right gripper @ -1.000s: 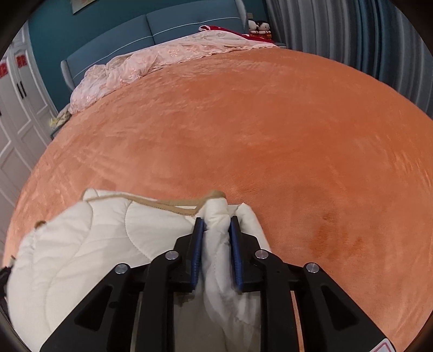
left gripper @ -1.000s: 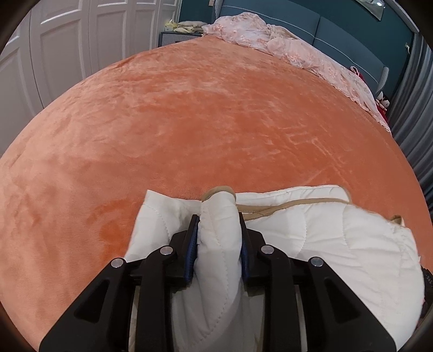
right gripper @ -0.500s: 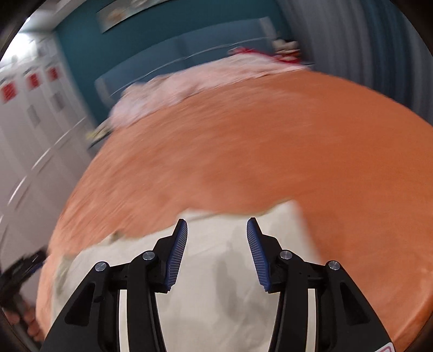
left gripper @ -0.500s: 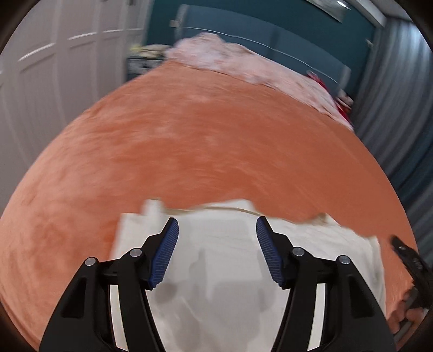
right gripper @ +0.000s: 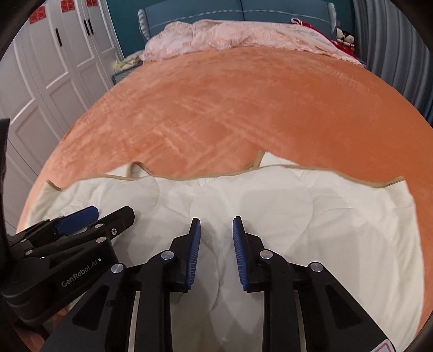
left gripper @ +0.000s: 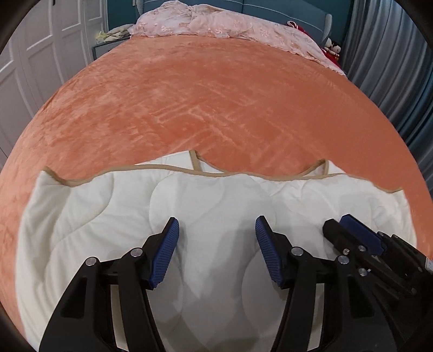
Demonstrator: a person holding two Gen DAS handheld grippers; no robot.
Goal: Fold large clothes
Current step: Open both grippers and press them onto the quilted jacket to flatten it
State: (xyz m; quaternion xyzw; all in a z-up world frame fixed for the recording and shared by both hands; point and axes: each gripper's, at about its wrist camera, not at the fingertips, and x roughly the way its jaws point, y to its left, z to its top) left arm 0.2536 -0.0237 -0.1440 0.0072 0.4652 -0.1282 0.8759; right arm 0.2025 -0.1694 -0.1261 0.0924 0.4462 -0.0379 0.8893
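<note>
A cream quilted garment with tan trim [left gripper: 216, 200] lies folded flat on the near part of the orange bed cover [left gripper: 211, 103]; it also shows in the right wrist view [right gripper: 284, 211]. My left gripper [left gripper: 216, 230] is open and empty just above it, and shows at the left of the right wrist view [right gripper: 108, 216]. My right gripper [right gripper: 216, 227] is open and empty above the garment, close beside the left one; it shows at the right of the left wrist view [left gripper: 349, 230].
A pink lace blanket [left gripper: 230, 24] lies bunched across the far end of the bed by the blue headboard [right gripper: 243, 13]. White wardrobe doors [right gripper: 54, 67] stand at the left, grey curtains [left gripper: 392, 67] at the right. A nightstand [left gripper: 108, 46] sits far left.
Both grippers let go of the garment's edge and opened, then drew back and up. The garment now lies spread flat, and the grippers sit closer together.
</note>
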